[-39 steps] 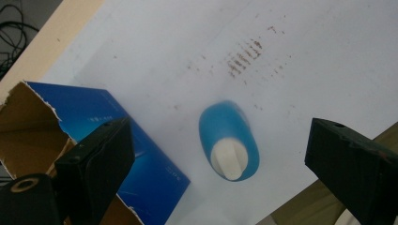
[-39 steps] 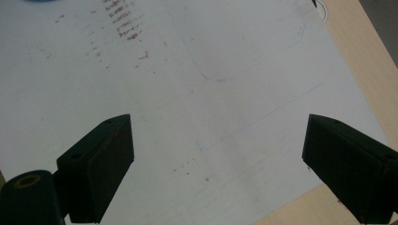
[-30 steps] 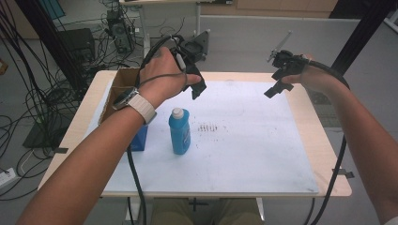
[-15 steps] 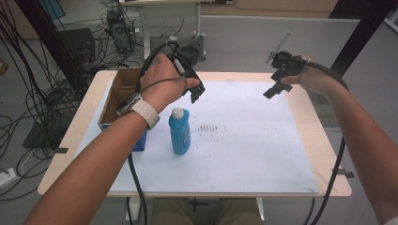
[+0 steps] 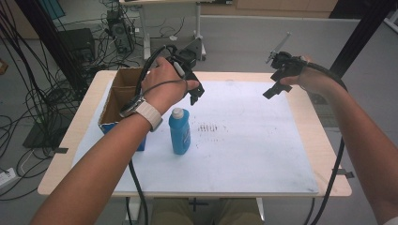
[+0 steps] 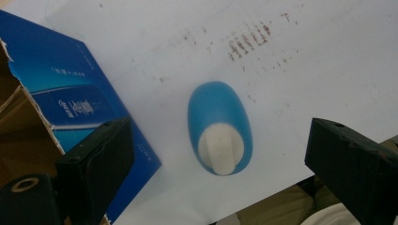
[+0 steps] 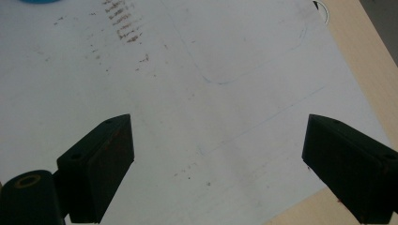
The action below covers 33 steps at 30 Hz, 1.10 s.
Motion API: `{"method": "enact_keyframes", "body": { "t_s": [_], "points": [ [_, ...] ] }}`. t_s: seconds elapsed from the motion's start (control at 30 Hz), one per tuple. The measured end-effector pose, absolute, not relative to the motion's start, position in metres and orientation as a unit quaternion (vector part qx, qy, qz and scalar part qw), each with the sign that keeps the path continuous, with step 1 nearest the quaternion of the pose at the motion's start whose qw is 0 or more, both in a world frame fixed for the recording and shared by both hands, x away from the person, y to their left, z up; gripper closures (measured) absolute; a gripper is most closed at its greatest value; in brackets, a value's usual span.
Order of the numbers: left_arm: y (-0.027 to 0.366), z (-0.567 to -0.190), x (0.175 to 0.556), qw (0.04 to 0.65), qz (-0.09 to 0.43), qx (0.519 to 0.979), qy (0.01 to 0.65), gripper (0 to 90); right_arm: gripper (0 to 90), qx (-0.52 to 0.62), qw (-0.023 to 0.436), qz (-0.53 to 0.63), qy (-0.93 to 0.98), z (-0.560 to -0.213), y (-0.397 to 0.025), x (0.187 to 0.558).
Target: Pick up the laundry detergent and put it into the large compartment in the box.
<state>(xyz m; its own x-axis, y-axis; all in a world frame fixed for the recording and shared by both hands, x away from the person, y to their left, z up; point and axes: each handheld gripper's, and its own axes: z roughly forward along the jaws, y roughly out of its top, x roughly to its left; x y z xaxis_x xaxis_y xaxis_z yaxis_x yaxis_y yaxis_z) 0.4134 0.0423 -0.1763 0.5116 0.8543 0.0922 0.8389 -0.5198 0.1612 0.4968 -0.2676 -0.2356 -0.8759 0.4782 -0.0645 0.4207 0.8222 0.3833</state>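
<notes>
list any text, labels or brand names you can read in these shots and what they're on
No text reads clearly.
Blue side of the cardboard box: two short lines of white print, too blurred to read.
Blue bottle: no legible label in the high view; the left gripper view shows just its white cap and shoulders.
White table sheet: brown smudges and faint pen lines, not writing.
</notes>
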Motion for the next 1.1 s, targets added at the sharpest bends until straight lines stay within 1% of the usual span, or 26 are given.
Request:
{"method": "enact_keyframes", "body": {
  "t_s": [0.1, 0.13, 0.27, 0.7, 0.9, 1.1],
  "points": [
    [0.043, -0.178, 0.413, 0.051, 0.073, 0.866, 0.492, 9.3, 9.4, 0.235, 0.08, 0.182, 0.952, -0.236, -0.267, 0.496],
    [0.044, -0.181, 0.414, 0.054, 0.063, 0.864, 0.497, 9.4, 9.4, 0.234, 0.08, 0.183, 0.952, -0.235, -0.267, 0.496],
    [0.045, -0.184, 0.414, 0.048, 0.071, 0.861, 0.501, 9.6, 9.4, 0.235, 0.08, 0.185, 0.951, -0.234, -0.268, 0.496],
    [0.042, -0.19, 0.413, 0.05, 0.07, 0.856, 0.51, 9.5, 9.4, 0.234, 0.08, 0.188, 0.951, -0.236, -0.269, 0.494],
    [0.041, -0.204, 0.41, 0.054, 0.052, 0.854, 0.514, 9.4, 9.4, 0.234, 0.079, 0.19, 0.95, -0.237, -0.27, 0.494],
    [0.043, -0.209, 0.409, 0.055, 0.055, 0.851, 0.52, 9.4, 9.4, 0.23, 0.078, 0.189, 0.951, -0.239, -0.266, 0.494]
  ]
}}
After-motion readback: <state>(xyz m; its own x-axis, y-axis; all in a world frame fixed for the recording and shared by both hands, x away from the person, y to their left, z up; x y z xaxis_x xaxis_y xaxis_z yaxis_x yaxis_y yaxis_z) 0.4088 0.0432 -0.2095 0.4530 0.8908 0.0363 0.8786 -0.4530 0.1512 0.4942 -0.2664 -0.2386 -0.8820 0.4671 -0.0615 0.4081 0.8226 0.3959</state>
